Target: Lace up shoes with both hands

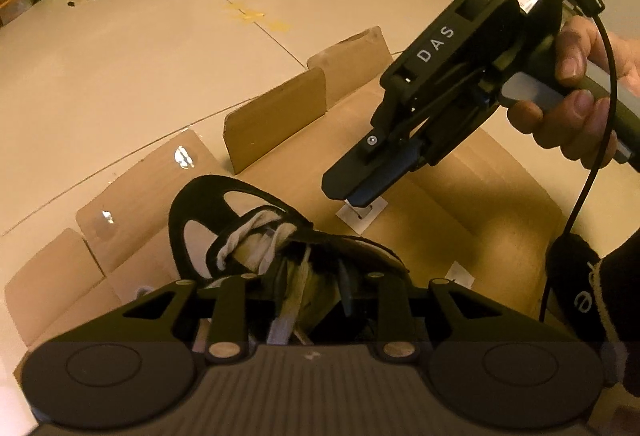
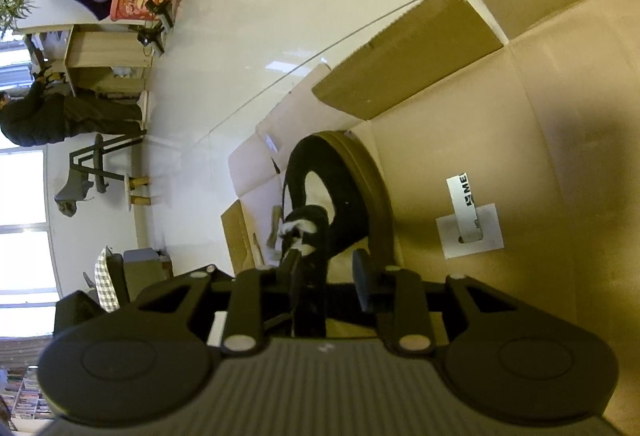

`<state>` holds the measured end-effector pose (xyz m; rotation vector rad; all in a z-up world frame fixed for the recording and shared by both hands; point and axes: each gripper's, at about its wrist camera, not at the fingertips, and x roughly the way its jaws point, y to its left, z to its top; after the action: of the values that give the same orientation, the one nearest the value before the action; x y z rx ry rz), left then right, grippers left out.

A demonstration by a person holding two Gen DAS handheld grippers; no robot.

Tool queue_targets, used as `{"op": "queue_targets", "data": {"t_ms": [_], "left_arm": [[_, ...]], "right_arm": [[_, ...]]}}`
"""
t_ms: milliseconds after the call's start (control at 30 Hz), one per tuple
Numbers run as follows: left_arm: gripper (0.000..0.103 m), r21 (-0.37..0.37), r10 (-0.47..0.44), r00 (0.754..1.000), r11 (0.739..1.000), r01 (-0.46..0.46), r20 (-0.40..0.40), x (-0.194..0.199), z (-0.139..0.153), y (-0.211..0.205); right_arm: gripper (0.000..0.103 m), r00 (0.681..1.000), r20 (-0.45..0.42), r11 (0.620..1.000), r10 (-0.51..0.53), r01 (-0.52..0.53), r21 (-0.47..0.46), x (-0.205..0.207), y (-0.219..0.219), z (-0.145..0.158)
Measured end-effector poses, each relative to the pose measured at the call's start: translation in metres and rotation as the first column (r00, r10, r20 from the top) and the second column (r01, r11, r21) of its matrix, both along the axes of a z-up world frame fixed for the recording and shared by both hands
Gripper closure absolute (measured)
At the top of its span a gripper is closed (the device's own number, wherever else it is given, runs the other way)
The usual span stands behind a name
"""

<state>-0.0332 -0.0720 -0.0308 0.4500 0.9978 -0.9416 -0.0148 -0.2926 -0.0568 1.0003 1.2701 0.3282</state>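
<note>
Shoe: black, lying on flattened cardboard (image 1: 460, 172) on the floor (image 1: 160, 56), directly under my left gripper (image 1: 312, 284) and just left of my right one.
Left jaws: part-way open, pointed steeply down into the lacing so that I can work at the eyelets. White laces (image 1: 240, 244) run up through the gap. I cannot tell whether the pads press on them.
Right jaws: my right gripper (image 1: 352, 196) hangs over the cardboard just beside the shoe (image 1: 192, 220), the jaws a little apart and, as far as I can judge, holding nothing. I read this as waiting close by to take a lace end.
Right hand: wrapped around the handle (image 1: 576, 108), a black cable (image 1: 600, 116) looping down from it.
Under the right tip: a white label (image 1: 362, 218) stuck to the cardboard. A pale sliver at the tip may belong to that label or to a lace; too small to say.
Hidden: my own gripper body cuts off the toe and most of the eyelets, and the inside of the shoe is dark and blurred, so how far the lacing has come is unclear.
Right wrist view: a black shape stands between the jaws; I cannot separate shoe from gripper there.
</note>
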Motion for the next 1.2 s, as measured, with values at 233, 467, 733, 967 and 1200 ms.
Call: {"op": "queue_targets", "data": {"t_ms": [233, 467, 733, 967, 1200], "left_arm": [[0.102, -0.019, 0.020, 0.999, 1.000, -0.020, 0.035, -0.003, -0.004, 0.002], [0.102, -0.078, 0.066, 0.997, 0.995, -0.062, 0.044, -0.008, -0.011, 0.003], [0.102, -0.102, 0.070, 0.996, 0.993, -0.065, 0.051, -0.009, -0.009, 0.007], [0.102, -0.158, 0.114, 0.991, 0.982, -0.100, 0.076, -0.016, 0.003, 0.026], [0.102, -0.273, 0.191, 0.980, 0.947, -0.171, 0.049, -0.017, 0.022, 0.050]], "right_arm": [[0.071, 1.000, 0.006, 1.000, 0.019, -0.019, 0.001, -0.001, 0.004, 0.003], [0.071, 1.000, 0.004, 1.000, 0.020, -0.020, -0.011, -0.001, 0.004, 0.003], [0.054, 0.958, 0.135, 0.953, 0.252, -0.222, -0.205, -0.012, 0.048, 0.038], [0.054, 0.911, 0.211, 0.904, 0.354, -0.275, -0.327, -0.017, 0.066, 0.061], [0.072, 0.998, 0.060, 0.999, 0.025, -0.028, 0.046, -0.006, 0.030, 0.030]]}}
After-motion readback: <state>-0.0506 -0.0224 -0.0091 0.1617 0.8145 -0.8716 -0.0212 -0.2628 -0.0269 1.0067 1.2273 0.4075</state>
